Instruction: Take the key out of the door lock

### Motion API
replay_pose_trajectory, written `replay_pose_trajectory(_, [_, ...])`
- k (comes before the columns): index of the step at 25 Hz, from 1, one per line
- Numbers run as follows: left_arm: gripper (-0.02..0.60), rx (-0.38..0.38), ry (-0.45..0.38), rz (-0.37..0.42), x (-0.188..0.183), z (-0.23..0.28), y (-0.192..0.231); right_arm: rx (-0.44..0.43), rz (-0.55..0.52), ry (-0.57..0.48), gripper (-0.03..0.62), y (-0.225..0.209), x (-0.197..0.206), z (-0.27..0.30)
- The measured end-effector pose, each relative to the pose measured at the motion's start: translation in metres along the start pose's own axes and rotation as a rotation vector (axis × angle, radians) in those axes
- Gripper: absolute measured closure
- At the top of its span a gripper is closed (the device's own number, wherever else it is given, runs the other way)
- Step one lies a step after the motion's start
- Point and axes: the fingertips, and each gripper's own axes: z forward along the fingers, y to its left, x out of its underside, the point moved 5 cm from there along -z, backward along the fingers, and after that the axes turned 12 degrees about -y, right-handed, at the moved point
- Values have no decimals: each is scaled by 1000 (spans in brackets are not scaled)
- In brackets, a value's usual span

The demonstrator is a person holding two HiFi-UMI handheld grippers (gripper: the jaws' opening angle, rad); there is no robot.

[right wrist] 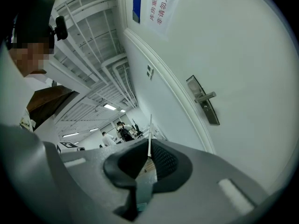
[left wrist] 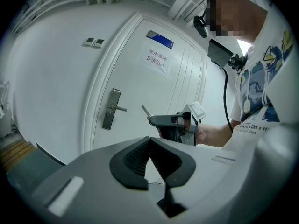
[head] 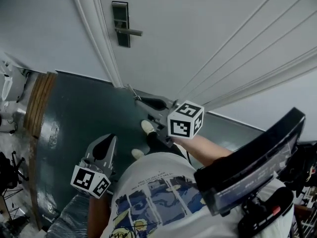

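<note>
A white door carries a grey lock plate with a lever handle, far from both grippers. My right gripper is shut on a thin metal key, whose blade sticks out past the jaw tips, clear of the door. In the right gripper view the key stands up from between the pads, with the lock plate off to the right. The left gripper view shows the lock plate and the key in the right gripper. My left gripper hangs low, shut and empty.
A dark green floor runs to the door's foot, with a wooden strip at the left. The door bears a paper notice and a blue sign. Wall switches sit left of the frame. A black device hangs at my right side.
</note>
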Motion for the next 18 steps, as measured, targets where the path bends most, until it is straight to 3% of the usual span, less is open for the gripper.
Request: replay_pose_trajectory(18, [577,-5,10,-10,7,-3,-6,-41,-90,38,569,22,4,-15])
